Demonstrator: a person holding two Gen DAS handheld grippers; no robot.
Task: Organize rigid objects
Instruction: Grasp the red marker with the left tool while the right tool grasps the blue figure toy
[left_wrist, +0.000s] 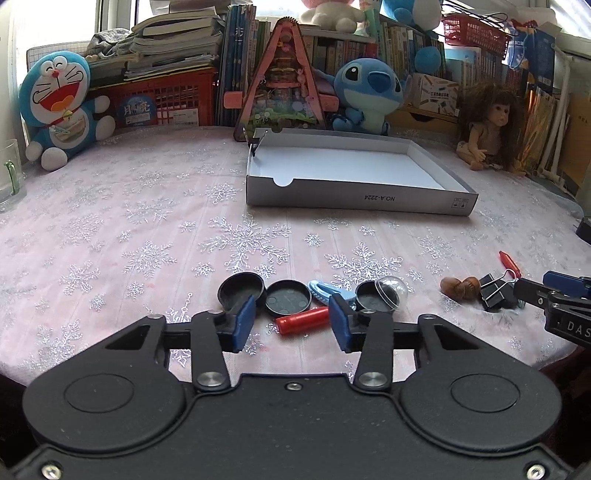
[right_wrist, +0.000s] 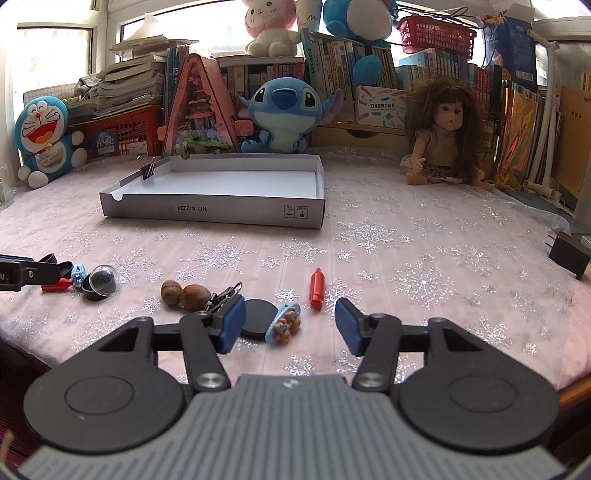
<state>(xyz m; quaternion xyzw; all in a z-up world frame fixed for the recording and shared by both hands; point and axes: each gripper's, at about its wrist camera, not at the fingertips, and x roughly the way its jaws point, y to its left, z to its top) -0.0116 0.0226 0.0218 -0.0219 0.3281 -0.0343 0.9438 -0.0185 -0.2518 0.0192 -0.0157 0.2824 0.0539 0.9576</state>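
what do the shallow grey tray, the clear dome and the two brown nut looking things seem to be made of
Shallow grey tray: looks like matte cardboard, with folded walls, printed lettering and a thumb notch.
Clear dome: likely glossy see-through plastic, showing bright glints.
Brown nut-like pieces: dull, streaked brown surface, perhaps real shell or wood; I can't tell which.

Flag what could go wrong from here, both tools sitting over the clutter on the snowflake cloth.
1. The left tool frames the red plastic cylinder, which touches the black round lid; closing may nudge the lid or roll the cylinder.
2. The right tool has the flat black disc and the blue patterned hair clip between its pads; it could catch both.
3. The shallow white cardboard box is light and low-walled; a bump could slide it.
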